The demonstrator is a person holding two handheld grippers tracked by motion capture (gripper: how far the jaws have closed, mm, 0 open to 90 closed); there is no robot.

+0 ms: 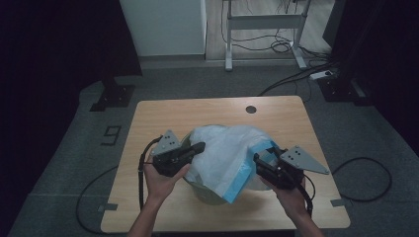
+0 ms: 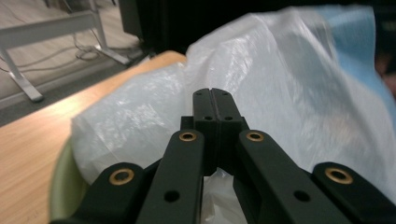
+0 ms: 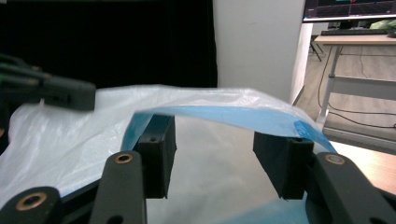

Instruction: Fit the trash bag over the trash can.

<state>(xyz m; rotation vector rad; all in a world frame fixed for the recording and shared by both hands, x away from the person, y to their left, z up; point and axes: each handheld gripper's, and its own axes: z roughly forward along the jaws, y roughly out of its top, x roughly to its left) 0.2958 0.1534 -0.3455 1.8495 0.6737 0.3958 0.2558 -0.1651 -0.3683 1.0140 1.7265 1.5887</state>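
Seemingly lining the green bin [image 1: 205, 193] near the table's [image 1: 276, 111] front edge, the left gripper [image 2: 215, 105], jaws closed on the white bag [image 1: 222, 148], should hold firm while the right gripper [image 3: 212, 161], jaws wide inside the blue hem [image 3: 243, 116], stretches it over the rim.

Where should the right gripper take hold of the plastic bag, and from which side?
Probably the blue hem of the plastic bag, from the bin's right side: that edge arches, raised, just over the open right gripper, so its fingers could close on this thin band.
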